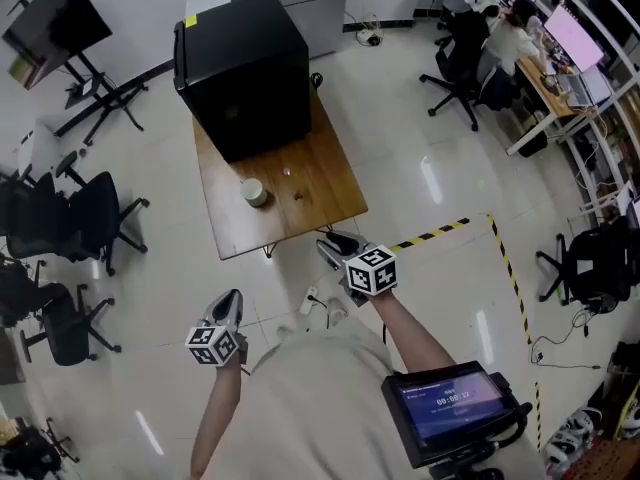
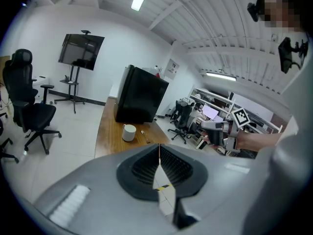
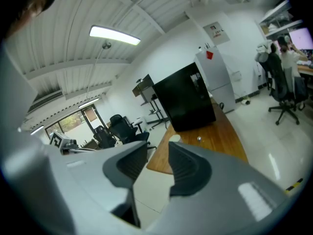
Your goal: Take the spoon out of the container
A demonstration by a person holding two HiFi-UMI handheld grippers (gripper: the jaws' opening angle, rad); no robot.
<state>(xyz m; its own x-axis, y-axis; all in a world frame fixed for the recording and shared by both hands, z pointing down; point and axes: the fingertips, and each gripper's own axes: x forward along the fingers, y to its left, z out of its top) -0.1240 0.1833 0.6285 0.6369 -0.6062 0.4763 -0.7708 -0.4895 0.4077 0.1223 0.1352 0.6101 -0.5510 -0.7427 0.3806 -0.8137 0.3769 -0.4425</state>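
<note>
A white cup-like container (image 1: 253, 191) stands on the wooden table (image 1: 330, 193), near its front edge. The spoon (image 1: 288, 174) lies on the tabletop to the right of the container, outside it. The left gripper view shows the container (image 2: 129, 131) and the spoon (image 2: 145, 135) apart on the wood. My left gripper (image 1: 232, 298) hangs over the floor, well short of the table, with its jaws shut and nothing held (image 2: 159, 148). My right gripper (image 1: 335, 240) is just off the table's front edge. Its jaws stand open and empty (image 3: 157, 151), pointing towards the container (image 3: 174, 139).
A large black cabinet (image 1: 245, 68) fills the far half of the table. Office chairs (image 1: 70, 218) stand to the left and a screen on a stand (image 1: 60, 18) at the back left. Yellow-black tape (image 1: 440, 231) marks the floor on the right. A person sits at desks (image 1: 520, 28) at the far right.
</note>
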